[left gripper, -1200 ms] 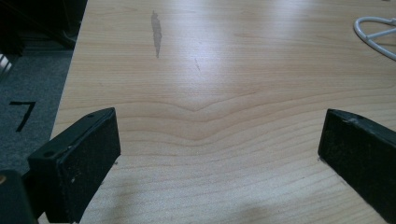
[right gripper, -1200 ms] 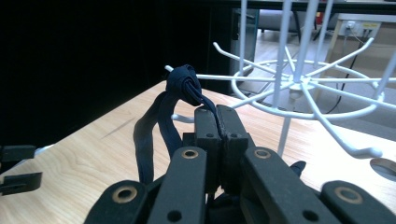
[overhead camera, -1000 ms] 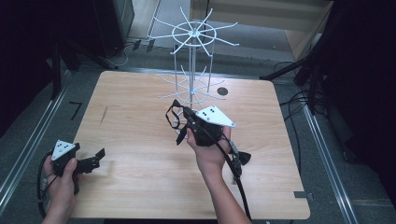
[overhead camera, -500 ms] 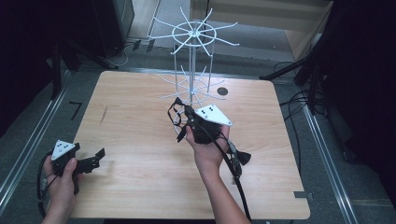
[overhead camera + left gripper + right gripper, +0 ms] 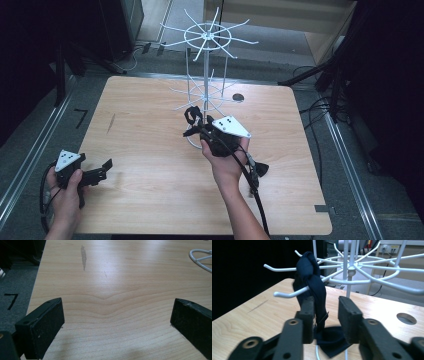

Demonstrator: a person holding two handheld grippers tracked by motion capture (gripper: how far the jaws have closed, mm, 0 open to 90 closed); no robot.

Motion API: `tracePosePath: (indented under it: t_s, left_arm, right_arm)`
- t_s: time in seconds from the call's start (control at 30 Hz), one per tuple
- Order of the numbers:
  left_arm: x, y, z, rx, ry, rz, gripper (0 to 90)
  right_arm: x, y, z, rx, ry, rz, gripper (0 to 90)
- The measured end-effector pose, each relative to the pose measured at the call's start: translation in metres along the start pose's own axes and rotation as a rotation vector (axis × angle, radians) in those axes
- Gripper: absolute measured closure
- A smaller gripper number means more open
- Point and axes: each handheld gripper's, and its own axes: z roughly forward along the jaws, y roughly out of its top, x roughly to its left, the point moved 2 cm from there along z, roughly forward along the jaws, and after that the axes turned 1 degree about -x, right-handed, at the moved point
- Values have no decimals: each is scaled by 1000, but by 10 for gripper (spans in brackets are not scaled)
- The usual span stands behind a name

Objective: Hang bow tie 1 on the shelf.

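Since the dark cloth (image 5: 312,282) already hangs over one white prong of the wire rack (image 5: 206,37), the step in hand looks like the release after hanging. The right claw (image 5: 325,315) has just been opening: its jaws now stand apart, with the cloth's lower strip between them, lying against the left pad but no longer pinched as far as the right gripper view shows. Directly ahead of and above that claw the cloth is bunched into a knot-like fold on the prong; below the jaws its tail drops toward the surface (image 5: 150,130).

Next, I judge, the right claw should back straight out along its own line, jaws wide, so no pad drags the cloth off the prong's open end.

Well off to the side, near the surface's front corner, the left claw (image 5: 102,167) rests with jaws wide apart over bare wood, holding nothing.

Hard to make out: whether the cloth is looped or merely draped on the prong, and how much of it trails behind the right claw's jaws. From the high view, the hand and grey plate cover most of the cloth.
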Motion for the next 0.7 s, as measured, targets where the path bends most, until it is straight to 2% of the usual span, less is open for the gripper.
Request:
tracePosePath:
  t_s: [0.03,0.07,0.1,0.27,0.5,0.7]
  left_arm:
    - [0,0,0,0,0,0,0]
    - [0,0,0,0,0,0,0]
    - [0,0,0,2,-1,0,0]
    - [0,0,0,2,0,2,0]
    - [0,0,0,5,-2,3,0]
    - [0,0,0,7,-2,1,0]
  right_arm:
    - [0,0,0,0,0,0,623]
    - [-1,-1,-1,2,10,1,573]
    - [-1,-1,-1,2,10,1,573]
    - [-7,-8,-9,4,45,-1,444]
    - [-13,-14,-21,-1,75,-6,382]
    - [-19,-22,-34,-3,105,-34,347]
